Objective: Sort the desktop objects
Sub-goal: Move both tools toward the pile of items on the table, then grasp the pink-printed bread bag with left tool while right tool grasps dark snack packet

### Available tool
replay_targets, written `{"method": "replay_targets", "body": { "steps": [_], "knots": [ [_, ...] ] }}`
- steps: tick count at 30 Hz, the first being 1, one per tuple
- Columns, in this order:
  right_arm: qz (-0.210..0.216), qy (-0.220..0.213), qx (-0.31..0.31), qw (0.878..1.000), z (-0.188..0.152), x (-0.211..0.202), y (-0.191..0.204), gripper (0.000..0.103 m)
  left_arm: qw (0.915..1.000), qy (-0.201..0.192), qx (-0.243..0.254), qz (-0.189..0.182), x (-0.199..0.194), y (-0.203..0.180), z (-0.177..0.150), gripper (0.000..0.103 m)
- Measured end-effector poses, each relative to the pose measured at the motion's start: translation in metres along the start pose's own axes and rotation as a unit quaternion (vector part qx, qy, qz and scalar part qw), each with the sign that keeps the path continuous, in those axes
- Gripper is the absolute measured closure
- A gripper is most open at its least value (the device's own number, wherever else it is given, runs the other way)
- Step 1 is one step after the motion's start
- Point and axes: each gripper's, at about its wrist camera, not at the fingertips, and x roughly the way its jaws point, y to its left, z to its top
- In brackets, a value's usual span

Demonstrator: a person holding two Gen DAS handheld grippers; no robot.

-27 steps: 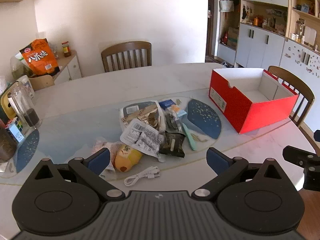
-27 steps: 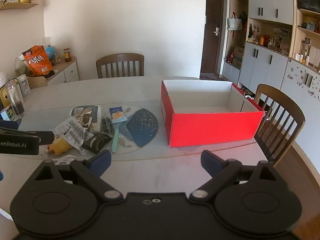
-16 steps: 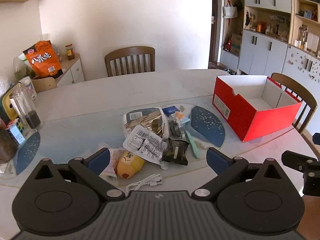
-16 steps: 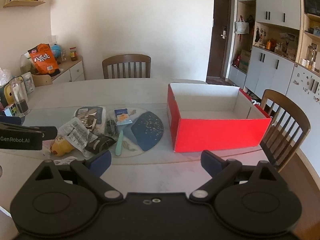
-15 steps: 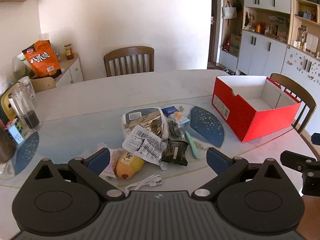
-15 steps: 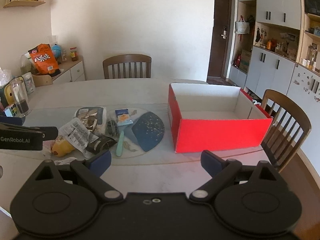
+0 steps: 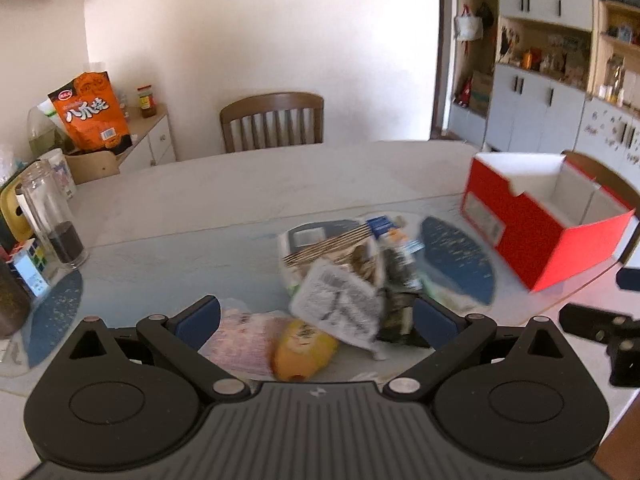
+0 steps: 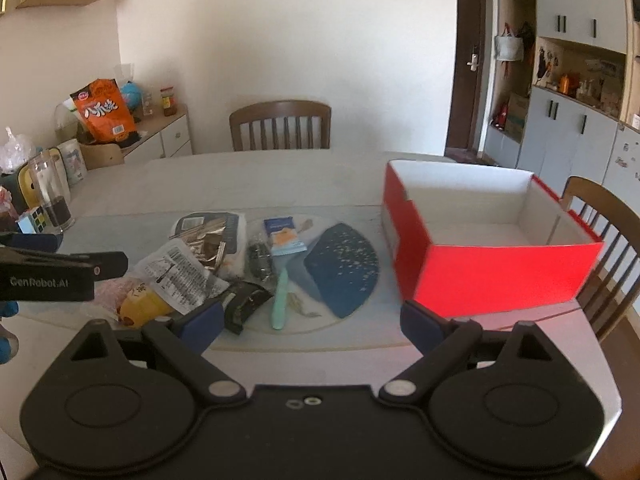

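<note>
Left gripper (image 7: pixel 316 320) at lower centre, jaws spread wide above snack packets (image 7: pixel 340 280), gripping nothing; right gripper (image 8: pixel 308 320) likewise wide, empty, over bare table (image 8: pixel 304 360).

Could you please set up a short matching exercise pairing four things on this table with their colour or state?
Things:
1. box
2. toothbrush
3. left gripper
4. glass jar

Descriptions:
A. mint green, lying flat beside the dark packet
B. red outside, white inside, nothing in it
C. clear, with a dark layer at the bottom
D. open, above the yellow toy, holding nothing

Pairs: 1-B, 2-A, 3-D, 4-C
</note>
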Motion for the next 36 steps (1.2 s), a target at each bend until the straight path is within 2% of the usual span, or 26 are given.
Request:
{"method": "replay_targets", "body": {
  "steps": [5,9,14,18,24,32,36],
  "knots": [
    [0.008,0.017,-0.005,1.0,0.003,0.025,0.013,0.012,0.9997,0.019,0.0,0.015,0.02,0.018,-0.003,0.001],
    [0.01,0.029,-0.007,0.999,0.006,0.044,0.025,0.014,0.9994,0.032,-0.002,0.011,0.037,0.034,-0.007,0.001],
    [0.006,0.044,-0.016,0.999,0.009,0.067,0.04,0.023,0.9987,0.048,0.004,0.018,0.057,0.051,-0.01,0.001],
    [0.003,0.057,-0.014,0.998,0.01,0.085,0.049,0.024,0.9978,0.061,0.006,0.026,0.075,0.064,-0.011,0.001],
    [-0.004,0.072,-0.004,0.997,0.011,0.112,0.061,0.03,0.9967,0.079,0.013,0.012,0.095,0.075,-0.015,0.001],
    [-0.014,0.092,0.011,0.996,0.013,0.141,0.071,0.031,0.9954,0.094,0.013,-0.007,0.109,0.082,-0.021,0.005],
    [-0.015,0.107,0.021,0.994,0.014,0.151,0.073,0.038,0.9951,0.097,0.001,-0.016,0.114,0.088,-0.021,0.007]
  ]
}}
